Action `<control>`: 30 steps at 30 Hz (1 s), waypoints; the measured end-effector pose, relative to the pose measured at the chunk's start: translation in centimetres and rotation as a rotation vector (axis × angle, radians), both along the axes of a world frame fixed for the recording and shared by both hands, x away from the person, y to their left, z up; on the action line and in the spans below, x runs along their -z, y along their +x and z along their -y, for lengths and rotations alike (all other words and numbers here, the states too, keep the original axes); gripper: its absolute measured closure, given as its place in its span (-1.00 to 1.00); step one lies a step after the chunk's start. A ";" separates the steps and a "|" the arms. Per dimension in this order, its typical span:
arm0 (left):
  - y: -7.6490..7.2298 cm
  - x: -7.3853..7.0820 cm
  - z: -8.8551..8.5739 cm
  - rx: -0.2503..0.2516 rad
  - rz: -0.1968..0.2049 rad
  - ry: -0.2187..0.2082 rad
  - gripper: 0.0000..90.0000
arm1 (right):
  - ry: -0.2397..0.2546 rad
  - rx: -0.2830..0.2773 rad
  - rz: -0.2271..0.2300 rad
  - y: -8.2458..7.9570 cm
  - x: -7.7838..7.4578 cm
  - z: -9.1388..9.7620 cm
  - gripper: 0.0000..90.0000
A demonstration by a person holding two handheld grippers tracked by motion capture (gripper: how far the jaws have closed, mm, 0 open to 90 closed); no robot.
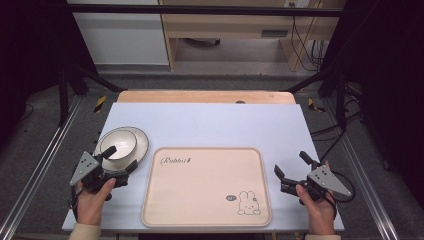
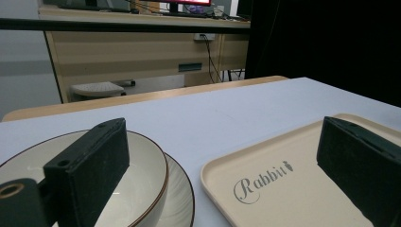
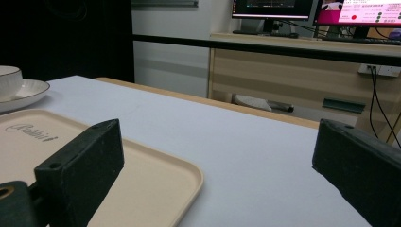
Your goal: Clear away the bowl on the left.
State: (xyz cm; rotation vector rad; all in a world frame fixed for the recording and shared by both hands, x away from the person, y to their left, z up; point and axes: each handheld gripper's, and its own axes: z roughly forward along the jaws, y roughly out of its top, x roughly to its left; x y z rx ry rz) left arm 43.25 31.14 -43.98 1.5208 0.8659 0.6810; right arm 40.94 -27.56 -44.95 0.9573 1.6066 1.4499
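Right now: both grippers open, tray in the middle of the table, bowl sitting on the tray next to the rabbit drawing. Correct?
One thing is wrong. The bowl isn't on the tray; it sits on a plate on the table, off the tray's far left corner, as the high view shows. The rest holds: the left gripper and right gripper are both open, and the tray lies in the middle of the table.

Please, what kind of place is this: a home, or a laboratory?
Probably a laboratory or office set up for recording: black frame bars surround the table, computer monitors stand behind, and cables hang by a desk.
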 end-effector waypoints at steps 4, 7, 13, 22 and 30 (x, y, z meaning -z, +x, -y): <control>0.1 0.0 -0.2 -0.009 -0.007 -0.001 -0.92 | -0.008 -0.002 -0.002 0.1 0.1 -0.2 -0.93; 0.1 0.0 -0.2 -0.015 -0.011 0.000 -0.91 | -0.012 -0.001 -0.005 0.0 0.0 -0.2 -0.93; 0.0 0.0 -0.2 -0.023 -0.015 0.015 -0.90 | -0.008 0.001 -0.008 0.0 0.1 -0.2 -0.93; -0.1 0.0 0.3 -0.055 -0.036 0.086 -0.89 | -0.010 0.001 -0.013 0.0 0.1 -0.3 -0.93; 1.0 -1.9 -0.1 -0.103 -0.032 0.122 -0.84 | -0.012 0.002 -0.014 0.1 0.1 -0.3 -0.93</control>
